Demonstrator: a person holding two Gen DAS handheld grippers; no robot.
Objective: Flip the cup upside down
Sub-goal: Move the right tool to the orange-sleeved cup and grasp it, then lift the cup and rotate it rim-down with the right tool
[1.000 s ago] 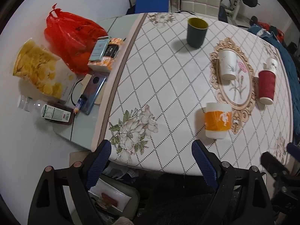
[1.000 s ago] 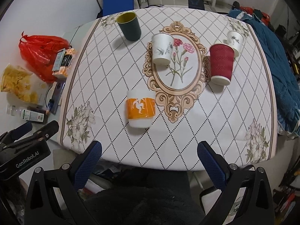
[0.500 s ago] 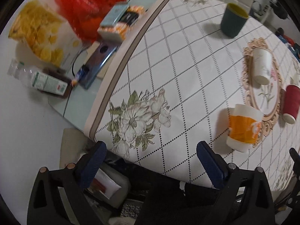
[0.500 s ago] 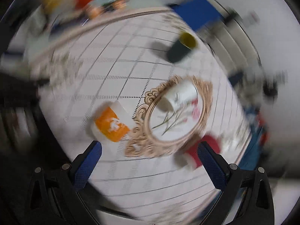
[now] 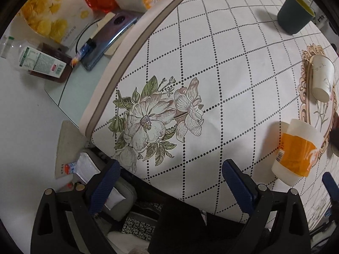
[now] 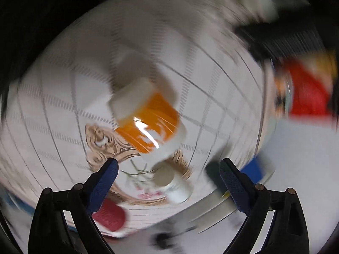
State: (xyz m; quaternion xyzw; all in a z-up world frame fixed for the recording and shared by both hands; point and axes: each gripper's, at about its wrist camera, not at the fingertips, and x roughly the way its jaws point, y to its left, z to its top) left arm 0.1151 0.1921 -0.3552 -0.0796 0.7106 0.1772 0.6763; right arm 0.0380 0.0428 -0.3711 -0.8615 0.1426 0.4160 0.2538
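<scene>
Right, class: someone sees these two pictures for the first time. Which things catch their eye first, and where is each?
The orange-banded white cup stands out at the right edge of the left wrist view, on the patterned tablecloth beside the gold oval frame print; it also fills the middle of the blurred right wrist view. The big printed flower sits near the table's near edge, and a dark green cup stands at the far right.
</scene>
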